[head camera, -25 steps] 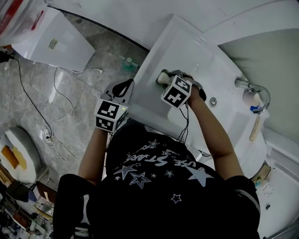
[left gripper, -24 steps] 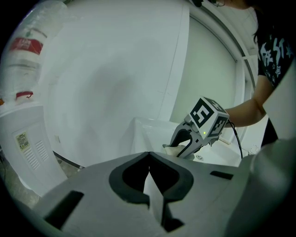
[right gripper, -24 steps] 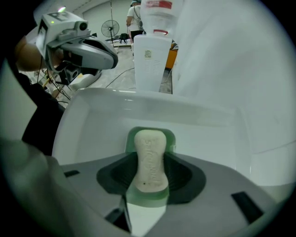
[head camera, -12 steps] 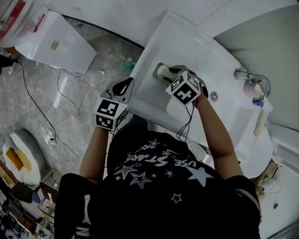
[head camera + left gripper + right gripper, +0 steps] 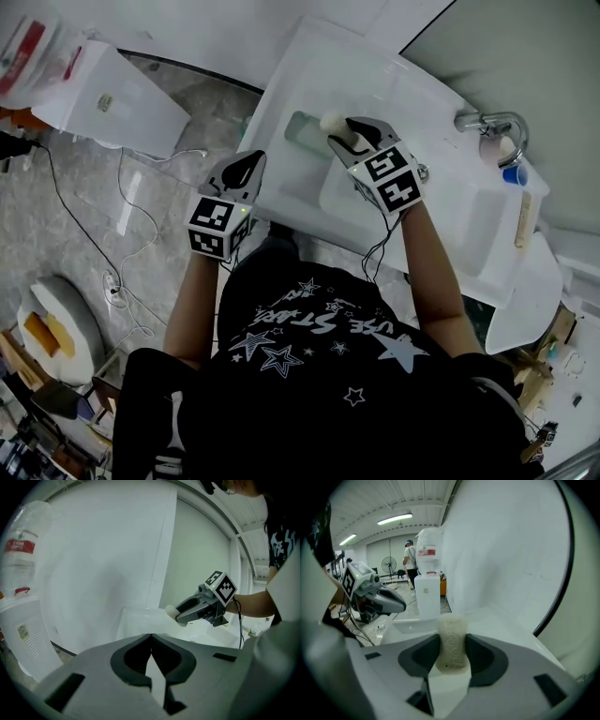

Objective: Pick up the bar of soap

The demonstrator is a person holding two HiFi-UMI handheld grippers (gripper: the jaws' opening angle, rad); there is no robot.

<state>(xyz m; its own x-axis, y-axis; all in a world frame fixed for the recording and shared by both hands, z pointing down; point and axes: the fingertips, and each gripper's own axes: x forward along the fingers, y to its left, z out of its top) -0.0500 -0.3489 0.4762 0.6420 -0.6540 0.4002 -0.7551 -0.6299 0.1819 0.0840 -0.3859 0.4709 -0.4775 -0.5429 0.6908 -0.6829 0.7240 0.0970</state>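
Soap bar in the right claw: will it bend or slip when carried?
The soap bar is probably stiff: it stands straight between the pads of the right claw. Its matte, dry-looking surface suggests fair grip, though rounded edges might let it twist.

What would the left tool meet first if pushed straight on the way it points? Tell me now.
Most likely the white ceramic washbasin: the left tool, shut and empty, points at its near end. Depth is unclear, so treat that as probable.
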